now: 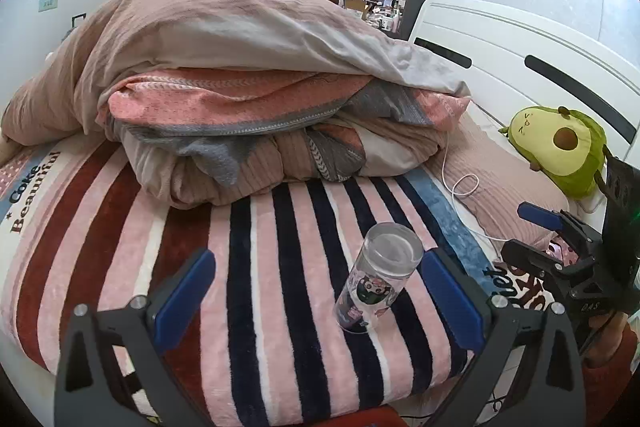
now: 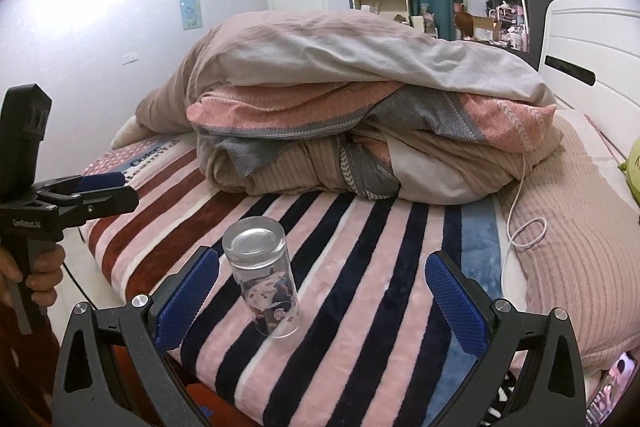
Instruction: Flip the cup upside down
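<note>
Well, the cup [image 1: 378, 277] stands on the striped blanket [image 1: 280, 267] near the bed's front edge, and its thick glass end faces up, so it looks inverted already; whether the rim truly sits down in the plush I can't confirm, because the pile swallows the bottom edge. It leans a touch in both views, though the fisheye may be doing that. That's the worry: a tall, narrow glass on soft fleece, so any nudge, or a press on the mattress, could tip it and roll it off the near edge.

Left tongs [image 1: 316, 297] are spread wide, the cup sitting between the pads nearer the right-hand one, nothing touching. Right tongs [image 2: 322, 297] are spread wide too, holding nothing, cup just beside the left pad [image 2: 188, 297]. A careless withdrawal from either could clip the glass.

Further out, a white charging cable [image 1: 464, 187] loops over the pillow [image 1: 508, 187], well apart from the cup, with a heap of folded quilts [image 1: 248, 99] behind. The printed cartoon on the cup is too small to read, and the bed's front edge is cut off by the gripper frames.
</note>
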A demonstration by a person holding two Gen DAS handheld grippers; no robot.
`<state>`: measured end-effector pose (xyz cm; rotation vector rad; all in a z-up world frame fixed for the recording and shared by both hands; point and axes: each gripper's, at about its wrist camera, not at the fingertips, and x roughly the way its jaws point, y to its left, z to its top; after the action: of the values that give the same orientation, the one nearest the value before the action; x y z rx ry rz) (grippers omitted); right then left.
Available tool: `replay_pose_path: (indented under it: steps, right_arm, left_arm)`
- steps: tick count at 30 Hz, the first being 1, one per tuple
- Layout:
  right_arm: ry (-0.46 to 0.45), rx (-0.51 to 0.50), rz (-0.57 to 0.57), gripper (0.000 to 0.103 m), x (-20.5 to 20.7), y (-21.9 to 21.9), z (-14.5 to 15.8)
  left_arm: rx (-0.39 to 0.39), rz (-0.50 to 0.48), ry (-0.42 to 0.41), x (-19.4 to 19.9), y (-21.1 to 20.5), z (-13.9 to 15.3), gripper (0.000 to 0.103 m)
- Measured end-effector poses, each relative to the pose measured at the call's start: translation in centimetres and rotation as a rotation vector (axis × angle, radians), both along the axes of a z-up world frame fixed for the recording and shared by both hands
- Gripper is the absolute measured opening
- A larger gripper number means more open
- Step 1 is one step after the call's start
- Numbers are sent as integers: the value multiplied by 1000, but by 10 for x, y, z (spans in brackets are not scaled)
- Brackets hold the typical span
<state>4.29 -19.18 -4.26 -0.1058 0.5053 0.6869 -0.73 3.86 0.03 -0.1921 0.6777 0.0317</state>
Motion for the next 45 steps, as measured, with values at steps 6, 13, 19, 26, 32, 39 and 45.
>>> replay_pose_path:
  steps: [6, 13, 19, 26, 32, 39, 45]
  right_arm:
    - [1, 0, -1, 103, 1, -1, 0]
    - [0, -1, -5, 103, 1, -1, 0]
    - [1, -4, -8, 103, 0, 0, 0]
    - [1, -3, -8, 103, 0, 0, 0]
    - [4, -1, -6, 103, -1, 2, 1]
    - [3, 0, -7, 103, -1, 3, 2]
    - [3, 0, -8, 103, -2, 4, 2]
  left_arm:
    - [0, -4, 1, 0, -1, 0, 102]
    - [0, -4, 1, 0, -2, 0, 102]
    - [1, -2, 3, 0, -2, 0, 102]
    - [4, 6, 4, -2, -2, -2, 103]
    - [6, 6, 4, -3, -1, -2, 103]
    - [10, 14, 6, -4, 0, -2, 103]
    - [11, 15, 6, -4, 0, -2, 103]
